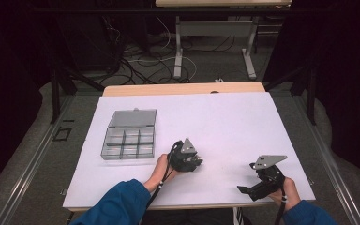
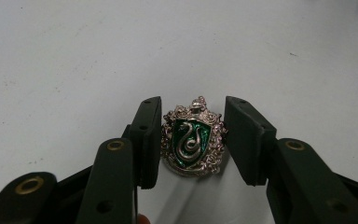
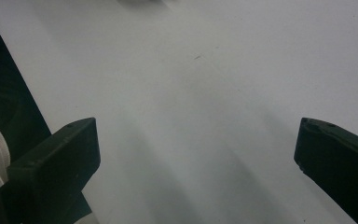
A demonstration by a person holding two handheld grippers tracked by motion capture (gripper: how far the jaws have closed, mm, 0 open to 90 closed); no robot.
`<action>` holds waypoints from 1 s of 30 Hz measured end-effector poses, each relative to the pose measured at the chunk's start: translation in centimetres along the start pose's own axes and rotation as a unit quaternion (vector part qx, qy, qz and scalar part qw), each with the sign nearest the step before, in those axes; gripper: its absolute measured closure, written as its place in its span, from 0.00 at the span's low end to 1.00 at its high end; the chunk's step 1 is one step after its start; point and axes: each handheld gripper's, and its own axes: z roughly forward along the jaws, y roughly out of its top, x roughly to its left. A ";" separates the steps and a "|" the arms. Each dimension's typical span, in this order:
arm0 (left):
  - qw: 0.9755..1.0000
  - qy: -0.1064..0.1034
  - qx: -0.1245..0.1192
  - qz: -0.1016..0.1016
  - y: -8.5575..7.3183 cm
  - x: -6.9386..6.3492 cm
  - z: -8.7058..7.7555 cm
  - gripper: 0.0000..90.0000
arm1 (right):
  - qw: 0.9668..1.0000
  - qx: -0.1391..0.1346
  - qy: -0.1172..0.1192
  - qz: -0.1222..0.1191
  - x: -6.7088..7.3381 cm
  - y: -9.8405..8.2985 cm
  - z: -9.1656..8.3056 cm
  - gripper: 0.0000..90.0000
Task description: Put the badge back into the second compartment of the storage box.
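Note:
A silver crest badge [image 2: 192, 142] with a green shield and a silver snake lies on the white table sheet [image 2: 74, 56]. My left gripper [image 2: 192, 102] is shut on it, with one black pad against each side edge. From above, the left gripper [image 1: 193, 161] points down at the sheet's middle front and hides the badge. My right gripper [image 1: 248, 179] is held near the front right edge of the sheet. Its jaws stand wide apart over bare sheet, so the right gripper [image 3: 195, 126] is open with nothing between them.
A clear plastic compartment box [image 1: 129, 136] with its lid raised sits at the left of the sheet [image 1: 225, 122], behind the left hand. Beyond the table's far edge are cables and the legs of another table [image 1: 213, 42].

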 end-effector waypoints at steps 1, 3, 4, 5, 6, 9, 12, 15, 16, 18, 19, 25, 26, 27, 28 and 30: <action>1.000 -0.005 0.005 0.001 0.1 0.0 -0.1 0.65 | 1.000 0.000 -0.001 0.000 0.0 0.0 0.0 0.00; 1.000 -0.006 0.005 0.002 0.1 0.1 -0.2 0.65 | 1.000 0.000 -0.001 0.000 0.0 0.0 0.0 0.00; 1.000 -0.005 0.004 0.002 0.1 0.1 -0.3 0.65 | 1.000 0.000 -0.001 0.000 0.0 0.0 0.0 0.00; 1.000 -0.005 0.004 0.003 0.1 0.1 -0.3 0.65 | 1.000 0.000 -0.002 0.000 0.0 0.0 0.0 0.00; 1.000 -0.005 0.005 0.003 0.1 0.1 -0.3 0.65 | 1.000 0.000 -0.001 0.000 0.0 0.0 0.0 0.00; 1.000 -0.001 -0.002 0.002 0.1 0.0 -0.3 0.65 | 1.000 0.001 0.000 -0.003 0.0 0.0 0.0 0.00; 1.000 -0.006 0.004 0.006 0.2 0.0 -0.5 0.65 | 1.000 0.000 0.001 -0.008 -0.1 0.0 0.0 0.00; 1.000 -0.004 0.002 0.006 0.2 0.0 -0.5 0.65 | 1.000 0.006 0.004 -0.006 -0.1 0.0 0.0 0.00; 1.000 -0.001 -0.003 0.005 0.2 0.0 -0.5 0.65 | 1.000 0.006 0.004 -0.006 -0.1 0.0 0.0 0.00; 1.000 -0.003 0.003 0.006 0.2 0.0 -0.7 0.65 | 1.000 0.005 0.002 -0.008 -0.1 0.0 -0.1 0.00; 1.000 -0.004 0.002 0.008 0.3 0.0 -0.8 0.65 | 1.000 0.006 0.002 -0.008 -0.1 0.0 -0.1 0.00; 1.000 0.002 0.001 0.010 0.3 0.2 -1.4 0.65 | 1.000 0.001 -0.003 -0.005 0.0 0.0 0.0 0.00; 1.000 0.005 0.001 0.012 0.4 0.3 -1.5 0.65 | 1.000 0.001 -0.003 -0.005 0.0 0.0 0.0 0.00; 1.000 0.006 0.001 0.013 0.4 0.4 -1.6 0.65 | 1.000 0.001 -0.003 -0.005 0.0 0.0 0.0 0.00; 1.000 0.006 0.001 0.011 0.4 0.4 -1.8 0.65 | 1.000 0.000 -0.001 -0.004 0.0 0.0 0.0 0.00; 1.000 0.012 -0.006 0.009 0.3 0.4 -1.8 0.65 | 1.000 0.000 -0.001 -0.004 0.0 0.0 0.0 0.00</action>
